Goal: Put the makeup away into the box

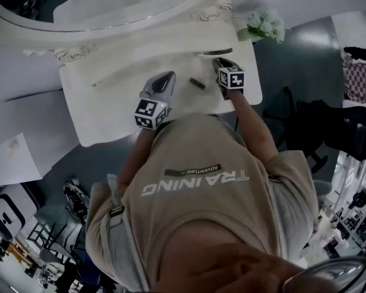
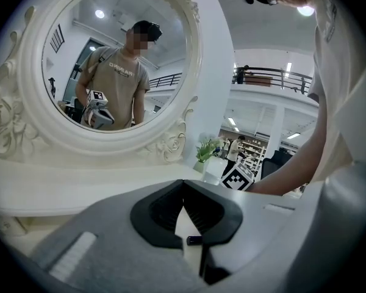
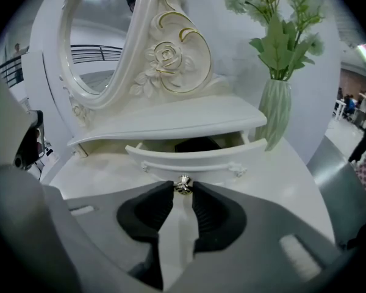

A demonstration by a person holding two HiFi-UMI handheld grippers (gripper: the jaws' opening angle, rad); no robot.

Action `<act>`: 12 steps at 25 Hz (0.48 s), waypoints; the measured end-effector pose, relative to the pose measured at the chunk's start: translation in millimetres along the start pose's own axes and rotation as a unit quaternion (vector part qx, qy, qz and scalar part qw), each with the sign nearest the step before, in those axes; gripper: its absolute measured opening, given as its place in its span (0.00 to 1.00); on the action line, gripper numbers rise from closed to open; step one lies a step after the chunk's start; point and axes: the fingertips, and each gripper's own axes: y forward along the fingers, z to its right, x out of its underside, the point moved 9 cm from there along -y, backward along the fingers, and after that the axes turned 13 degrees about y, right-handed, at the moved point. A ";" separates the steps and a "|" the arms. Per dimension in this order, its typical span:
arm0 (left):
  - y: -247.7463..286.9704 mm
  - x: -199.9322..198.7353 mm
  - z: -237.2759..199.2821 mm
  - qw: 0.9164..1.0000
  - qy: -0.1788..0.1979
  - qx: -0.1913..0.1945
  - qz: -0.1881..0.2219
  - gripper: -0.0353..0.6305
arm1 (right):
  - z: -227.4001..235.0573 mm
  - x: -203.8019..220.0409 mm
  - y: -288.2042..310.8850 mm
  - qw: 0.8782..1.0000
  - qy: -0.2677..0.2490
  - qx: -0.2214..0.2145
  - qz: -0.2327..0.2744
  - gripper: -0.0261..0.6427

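The left gripper (image 2: 183, 184) hangs over the left part of the counter (image 1: 104, 112) at the middle of the head view. Its jaws meet at the tips with nothing between them. Behind it, the oval mirror (image 2: 110, 60) fills the upper left of the left gripper view.

Just right of that gripper, a small dark makeup tube (image 1: 197, 83) lies loose on the counter, between the two grippers and not yet put away.

Further right, the right gripper (image 3: 183, 189) has its jaws drawn in narrow on the metal knob (image 3: 183, 185) of the small white drawer (image 3: 198, 159) under the mirror shelf. The drawer stands partly out, with something dark (image 3: 197, 144) inside; what it is I cannot tell. A green vase (image 3: 274, 112) with flowers stands at the upper right.

The step in hand looks to be opening the drawer that serves as the box. Next, the right gripper likely needs a straight pull to widen the gap, then to let go of the knob so a gripper can fetch the tube.
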 end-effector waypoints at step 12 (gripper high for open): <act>9.8 4.4 10.9 1.000 0.001 0.016 -0.003 0.06 | 2.4 22.2 -19.5 1.000 0.001 -0.009 0.000 0.19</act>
